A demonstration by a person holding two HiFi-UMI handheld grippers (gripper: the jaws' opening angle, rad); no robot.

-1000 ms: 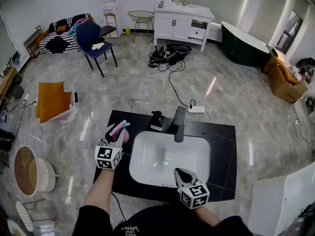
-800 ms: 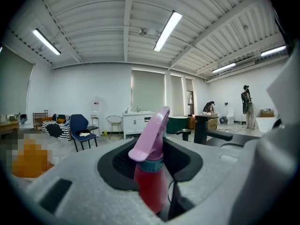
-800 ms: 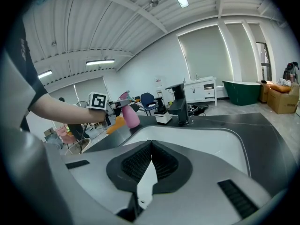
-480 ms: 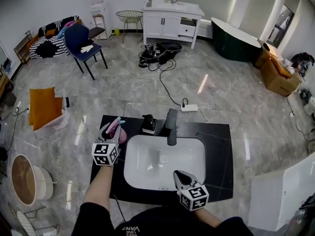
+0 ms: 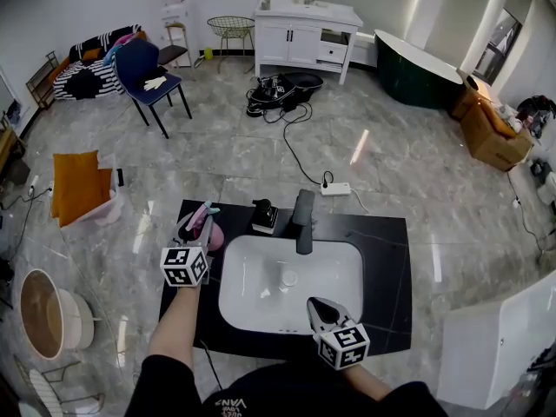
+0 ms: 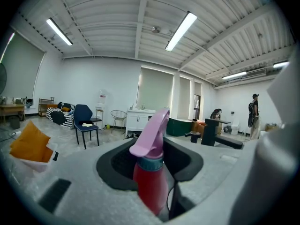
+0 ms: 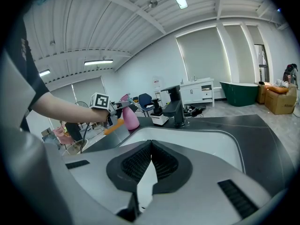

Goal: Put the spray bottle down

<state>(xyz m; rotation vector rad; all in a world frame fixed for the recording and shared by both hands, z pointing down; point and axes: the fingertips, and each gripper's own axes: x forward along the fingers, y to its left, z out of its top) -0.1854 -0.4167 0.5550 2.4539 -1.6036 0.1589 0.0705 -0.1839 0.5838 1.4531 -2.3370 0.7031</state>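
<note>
The black stone countertop (image 5: 387, 268) holds a white rectangular basin (image 5: 330, 272). The left gripper (image 5: 200, 228) has its jaws partly apart and clamped on the pink spray bottle with a lilac trigger head (image 6: 151, 182). The bottle is upright over the counter just left of the basin, its base at the surface. The right gripper (image 5: 320, 307) hangs over the basin's near rim, its jaws together and empty. Behind the basin stand a black faucet (image 5: 302, 220) and, just left of it, a small black-and-white dispenser (image 5: 263, 217).
</note>
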